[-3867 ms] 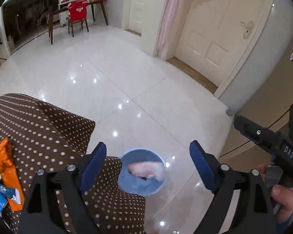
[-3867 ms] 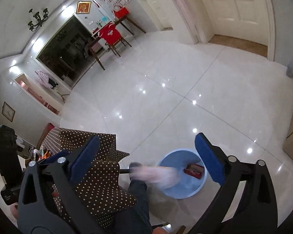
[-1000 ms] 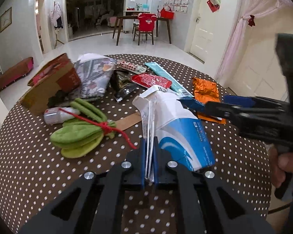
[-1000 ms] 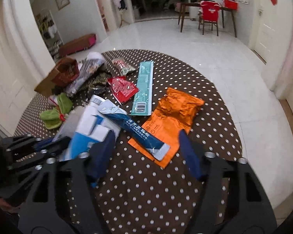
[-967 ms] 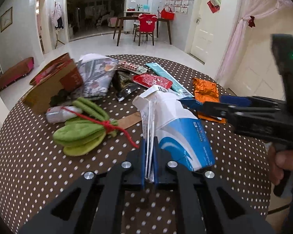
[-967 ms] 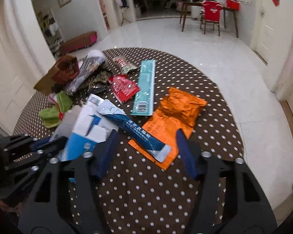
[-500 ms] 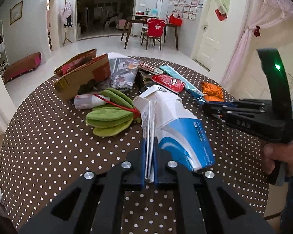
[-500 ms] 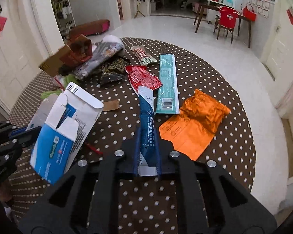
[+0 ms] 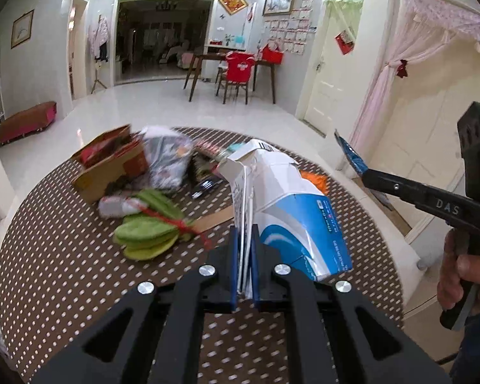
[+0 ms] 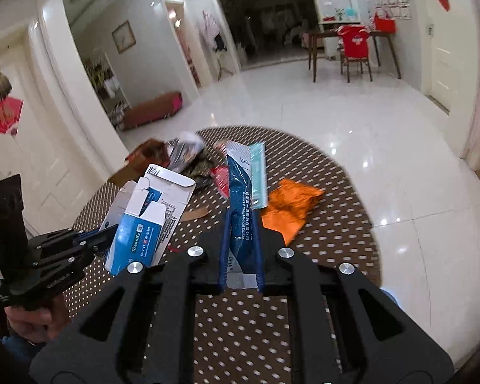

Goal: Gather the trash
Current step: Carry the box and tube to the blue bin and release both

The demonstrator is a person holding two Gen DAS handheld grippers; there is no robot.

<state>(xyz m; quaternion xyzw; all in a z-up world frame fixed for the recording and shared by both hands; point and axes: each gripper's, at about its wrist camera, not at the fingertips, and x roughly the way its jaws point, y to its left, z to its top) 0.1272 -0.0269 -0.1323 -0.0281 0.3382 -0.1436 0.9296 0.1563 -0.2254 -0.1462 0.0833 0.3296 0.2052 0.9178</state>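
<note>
My left gripper (image 9: 244, 236) is shut on the flap of a flattened white and blue carton (image 9: 291, 204), held up above the round brown polka-dot table (image 9: 64, 272). The right wrist view shows the same carton (image 10: 147, 217) in the left gripper (image 10: 96, 240) at the left. My right gripper (image 10: 241, 224) is shut on a long dark blue wrapper (image 10: 238, 188), which sticks up clear of the table (image 10: 320, 224). In the left wrist view the right gripper (image 9: 364, 174) comes in from the right with the blue wrapper (image 9: 350, 155) in its tip.
On the table lie a green pod-shaped bundle (image 9: 147, 233), a brown cardboard box (image 9: 112, 163), a silvery bag (image 9: 168, 160), an orange bag (image 10: 288, 208), a teal wrapper (image 10: 260, 172) and a red wrapper (image 10: 220, 176). White tiled floor surrounds the table.
The right gripper's jaws closed on the blue wrapper and lifted it off the table. The left gripper rose with the carton still in it.
</note>
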